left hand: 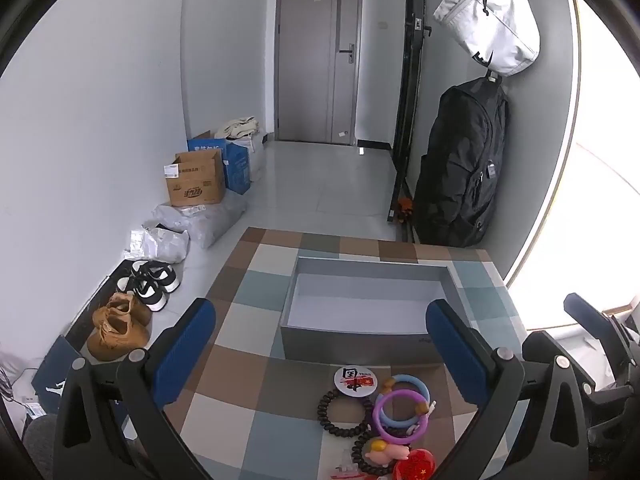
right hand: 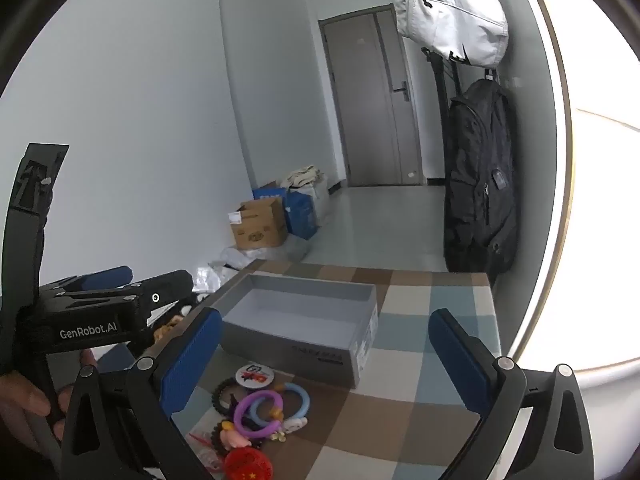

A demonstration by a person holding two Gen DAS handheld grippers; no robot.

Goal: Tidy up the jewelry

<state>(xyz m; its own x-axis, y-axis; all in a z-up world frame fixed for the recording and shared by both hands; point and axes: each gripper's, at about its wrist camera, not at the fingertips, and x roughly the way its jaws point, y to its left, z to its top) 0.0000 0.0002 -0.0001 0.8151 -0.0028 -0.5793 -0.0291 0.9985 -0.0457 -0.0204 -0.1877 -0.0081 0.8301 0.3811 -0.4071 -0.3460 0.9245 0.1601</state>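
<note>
In the left wrist view, the left gripper (left hand: 320,352) is released, with nothing between its fingers. The grey box (left hand: 352,344) stands in the middle of the checked worktop (left hand: 240,320) and is empty. The jewelry (left hand: 384,412) lies in a pile near the front edge, just beside the box.

In the right wrist view, the right gripper (right hand: 324,360) is also released and holds nothing. The pile (right hand: 260,408) is untouched, so I judge that the sorting has not yet begun; every piece is left to move.

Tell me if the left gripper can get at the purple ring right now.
Probably yes: the left gripper is open and empty, with the purple ring just ahead between its fingers, lying on top of the pile.
</note>
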